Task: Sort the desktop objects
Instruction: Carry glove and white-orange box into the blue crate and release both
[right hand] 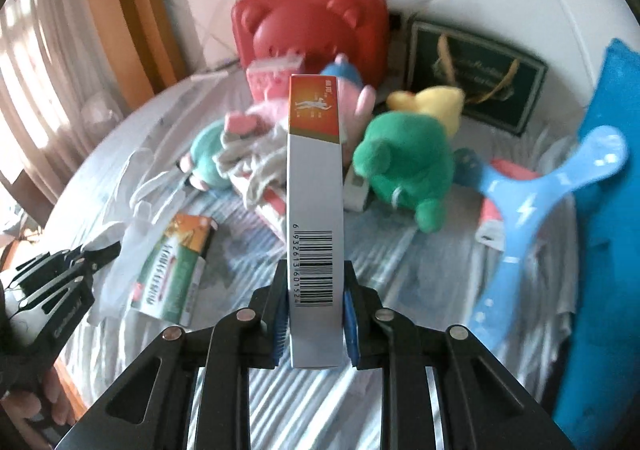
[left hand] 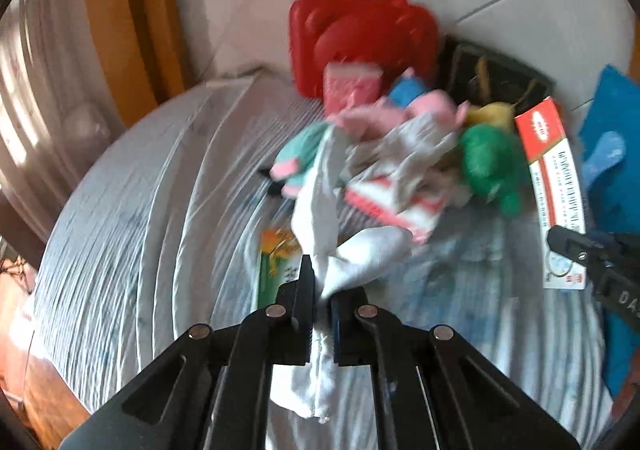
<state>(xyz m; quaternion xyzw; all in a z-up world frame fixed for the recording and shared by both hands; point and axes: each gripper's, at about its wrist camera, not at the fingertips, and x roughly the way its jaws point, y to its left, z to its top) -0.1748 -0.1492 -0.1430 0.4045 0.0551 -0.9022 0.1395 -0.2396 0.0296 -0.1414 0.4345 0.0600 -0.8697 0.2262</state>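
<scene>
My left gripper (left hand: 322, 286) is shut on a white sock (left hand: 360, 250) and holds it above the striped cloth; the sock hangs down between the fingers. My right gripper (right hand: 316, 290) is shut on a long white box with an orange end and a barcode (right hand: 316, 178), held upright. In the left wrist view the same box (left hand: 556, 186) shows at the right with the right gripper (left hand: 592, 254) on it. A pile of toys and clothes lies ahead: a green plush (right hand: 404, 166), a yellow plush (right hand: 432, 102), a pink plush (right hand: 352, 98), grey clothes (right hand: 256, 162).
A red bear-shaped case (right hand: 312, 26) stands against the wall. A dark box (right hand: 476, 74) leans beside it. A green and orange box (right hand: 176, 266) lies on the cloth at the left. A blue plastic hanger (right hand: 532, 210) and a blue cushion (right hand: 608, 210) are at the right.
</scene>
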